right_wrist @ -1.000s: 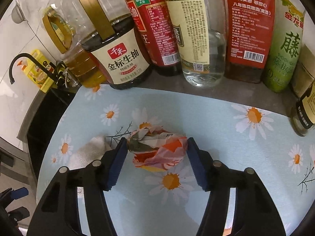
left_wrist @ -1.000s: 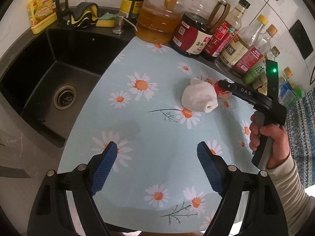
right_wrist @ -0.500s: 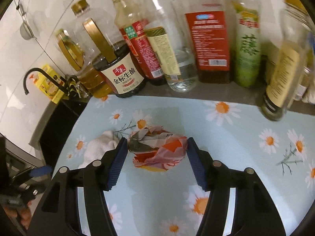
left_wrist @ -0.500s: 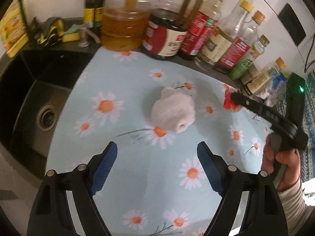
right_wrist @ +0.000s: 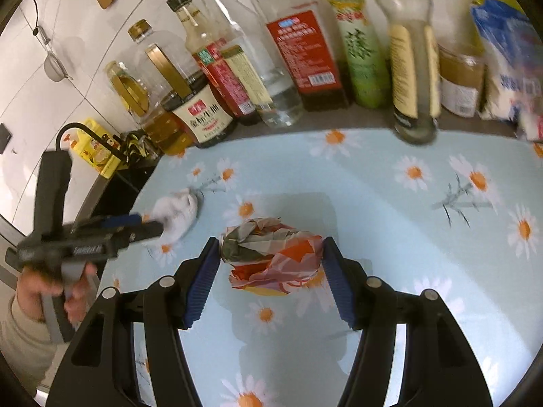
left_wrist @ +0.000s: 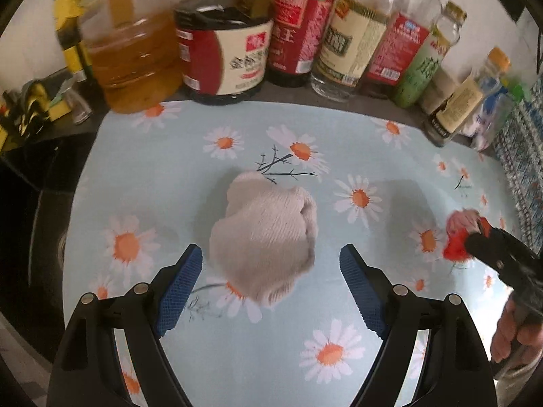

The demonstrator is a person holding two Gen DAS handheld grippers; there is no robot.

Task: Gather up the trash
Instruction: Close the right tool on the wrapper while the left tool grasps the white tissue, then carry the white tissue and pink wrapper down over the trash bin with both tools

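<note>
A crumpled white tissue wad (left_wrist: pixel 264 234) lies on the daisy-print mat (left_wrist: pixel 339 142). My left gripper (left_wrist: pixel 271 285) is open, its blue pads on either side of the wad's near end, not touching it. My right gripper (right_wrist: pixel 269 271) is shut on a crumpled red, orange and white wrapper (right_wrist: pixel 271 254) and holds it above the mat. In the left wrist view the wrapper (left_wrist: pixel 458 234) shows at the right gripper's tip. In the right wrist view the tissue wad (right_wrist: pixel 176 213) sits at the left gripper's tip.
A row of oil, soy sauce and vinegar bottles (left_wrist: pixel 298 34) stands along the back of the mat, with a tall clear bottle (right_wrist: pixel 410 68) and bags (right_wrist: pixel 509 51) at the right. A black sink edge (left_wrist: pixel 27 176) lies to the left, by a yellow detergent bottle (right_wrist: pixel 91 146).
My left gripper has moved forward to the tissue wad, which now sits between its open pads. My right gripper has lifted and pulled back from the bottles with the wrapper in it.
</note>
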